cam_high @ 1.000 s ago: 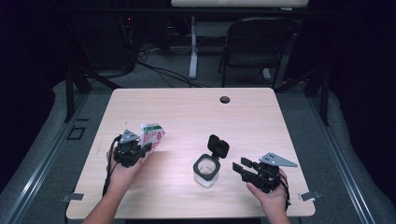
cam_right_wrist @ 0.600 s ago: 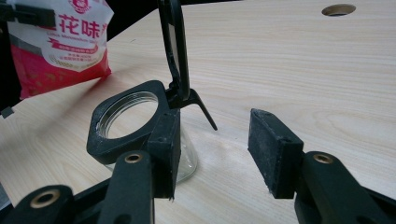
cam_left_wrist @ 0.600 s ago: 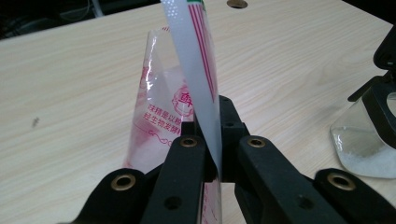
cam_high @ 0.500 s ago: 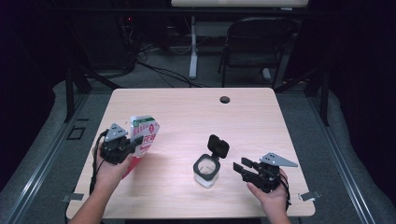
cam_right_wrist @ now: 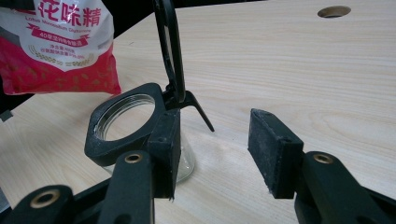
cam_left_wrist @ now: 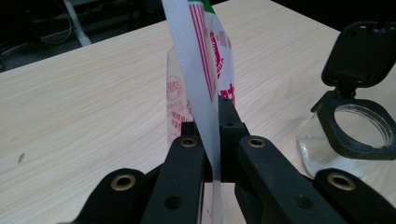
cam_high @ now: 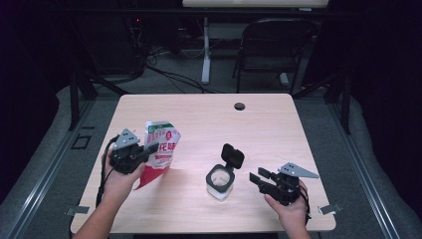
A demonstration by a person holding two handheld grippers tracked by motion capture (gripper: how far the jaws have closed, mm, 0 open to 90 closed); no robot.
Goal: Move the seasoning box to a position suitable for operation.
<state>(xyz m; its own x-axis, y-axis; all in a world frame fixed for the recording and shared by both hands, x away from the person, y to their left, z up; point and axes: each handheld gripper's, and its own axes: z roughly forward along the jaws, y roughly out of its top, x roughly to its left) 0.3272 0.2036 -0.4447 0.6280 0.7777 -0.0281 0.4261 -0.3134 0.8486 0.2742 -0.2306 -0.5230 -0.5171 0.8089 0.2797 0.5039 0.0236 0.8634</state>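
left gripper clamped on pouch; right gripper open, empty

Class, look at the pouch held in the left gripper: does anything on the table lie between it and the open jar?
Nothing visible does. Bare table separates the pouch from the jar, whose lid stands flipped up behind its mouth.

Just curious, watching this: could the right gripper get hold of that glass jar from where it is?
Probably yes. The right gripper is open, empty and level with the glass jar, with bare table between them. The jar's flipped-up lid stands on the far side, clear of the approach.
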